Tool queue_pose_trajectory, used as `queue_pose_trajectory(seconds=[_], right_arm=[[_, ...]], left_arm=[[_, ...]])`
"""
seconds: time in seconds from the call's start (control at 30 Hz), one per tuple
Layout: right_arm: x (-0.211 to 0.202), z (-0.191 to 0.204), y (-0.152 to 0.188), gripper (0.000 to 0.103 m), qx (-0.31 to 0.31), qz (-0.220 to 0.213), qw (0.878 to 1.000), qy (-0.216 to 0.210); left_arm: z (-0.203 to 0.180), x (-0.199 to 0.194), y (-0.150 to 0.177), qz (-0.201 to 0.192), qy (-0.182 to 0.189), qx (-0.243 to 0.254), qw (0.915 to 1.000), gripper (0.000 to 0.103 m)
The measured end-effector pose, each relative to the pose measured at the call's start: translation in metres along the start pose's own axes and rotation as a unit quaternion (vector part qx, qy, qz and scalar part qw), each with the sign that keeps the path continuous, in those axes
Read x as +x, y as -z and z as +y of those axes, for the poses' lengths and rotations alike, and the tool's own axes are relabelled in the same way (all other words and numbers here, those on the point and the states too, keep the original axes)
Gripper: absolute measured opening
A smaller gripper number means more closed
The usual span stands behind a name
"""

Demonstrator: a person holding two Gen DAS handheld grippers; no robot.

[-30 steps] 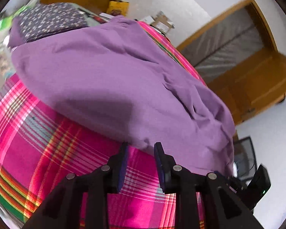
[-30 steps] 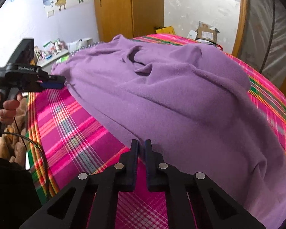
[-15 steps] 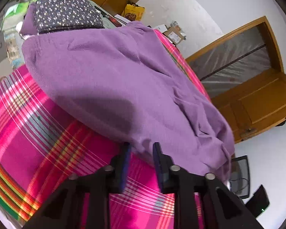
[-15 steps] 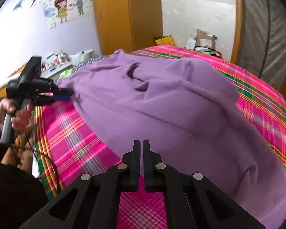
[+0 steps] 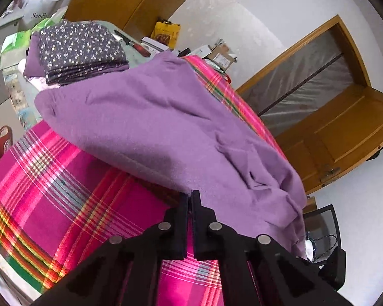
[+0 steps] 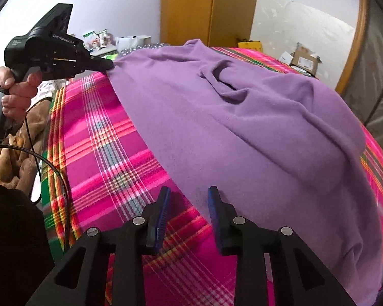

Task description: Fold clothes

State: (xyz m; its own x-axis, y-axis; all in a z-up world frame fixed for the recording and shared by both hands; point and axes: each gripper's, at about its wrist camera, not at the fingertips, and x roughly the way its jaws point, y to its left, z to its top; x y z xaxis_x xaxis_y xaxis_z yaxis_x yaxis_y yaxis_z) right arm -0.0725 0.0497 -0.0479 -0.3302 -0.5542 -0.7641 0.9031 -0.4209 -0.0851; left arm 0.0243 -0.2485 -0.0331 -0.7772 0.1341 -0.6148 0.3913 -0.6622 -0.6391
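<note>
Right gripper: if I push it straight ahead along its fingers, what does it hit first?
Most likely the near edge of the purple garment, which lies just ahead of the opening right gripper; nothing is between its fingers. The pink plaid bedspread lies beneath. Depth is uncertain.

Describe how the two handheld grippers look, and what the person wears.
Both grippers are black, angular plastic with round silver screws. The right gripper has blue ribbed pads. The left gripper has a pistol grip, white lettering and a thin black cable. The clothing looks dark.

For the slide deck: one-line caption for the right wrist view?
Right gripper opening over the purple garment's near edge on the plaid bedspread; left gripper pinches the far corner.
</note>
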Motion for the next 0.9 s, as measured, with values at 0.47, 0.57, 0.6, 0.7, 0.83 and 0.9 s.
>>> queue_pose_trajectory(seconds=[0.47,0.57,0.6,0.7,0.83,0.9], right_arm=[[-0.028,0.008,-0.002,0.002,-0.023,-0.028,0.999,0.003],[-0.033,0.021,0.002,0.002,-0.042,-0.019,0.999,-0.012],[-0.034,0.023,0.004,0.002,-0.045,-0.015,0.999,-0.016],[-0.034,0.030,0.011,0.002,-0.051,-0.003,0.998,-0.030],[-0.025,0.029,0.016,0.005,-0.045,0.020,0.998,-0.039],[-0.023,0.028,0.015,0.006,-0.038,0.025,0.998,-0.040]], left_arm=[[0.011,-0.011,0.013,0.015,-0.013,0.003,0.9998,0.002],[0.018,-0.014,0.024,0.025,-0.023,0.000,0.9994,0.002],[0.021,-0.014,0.028,0.031,-0.028,-0.003,0.9991,0.002],[0.029,-0.013,0.038,0.044,-0.034,-0.004,0.9984,0.002],[0.036,-0.012,0.042,0.059,-0.029,-0.006,0.9979,0.002],[0.036,-0.017,0.040,0.056,-0.027,-0.003,0.9981,0.003]])
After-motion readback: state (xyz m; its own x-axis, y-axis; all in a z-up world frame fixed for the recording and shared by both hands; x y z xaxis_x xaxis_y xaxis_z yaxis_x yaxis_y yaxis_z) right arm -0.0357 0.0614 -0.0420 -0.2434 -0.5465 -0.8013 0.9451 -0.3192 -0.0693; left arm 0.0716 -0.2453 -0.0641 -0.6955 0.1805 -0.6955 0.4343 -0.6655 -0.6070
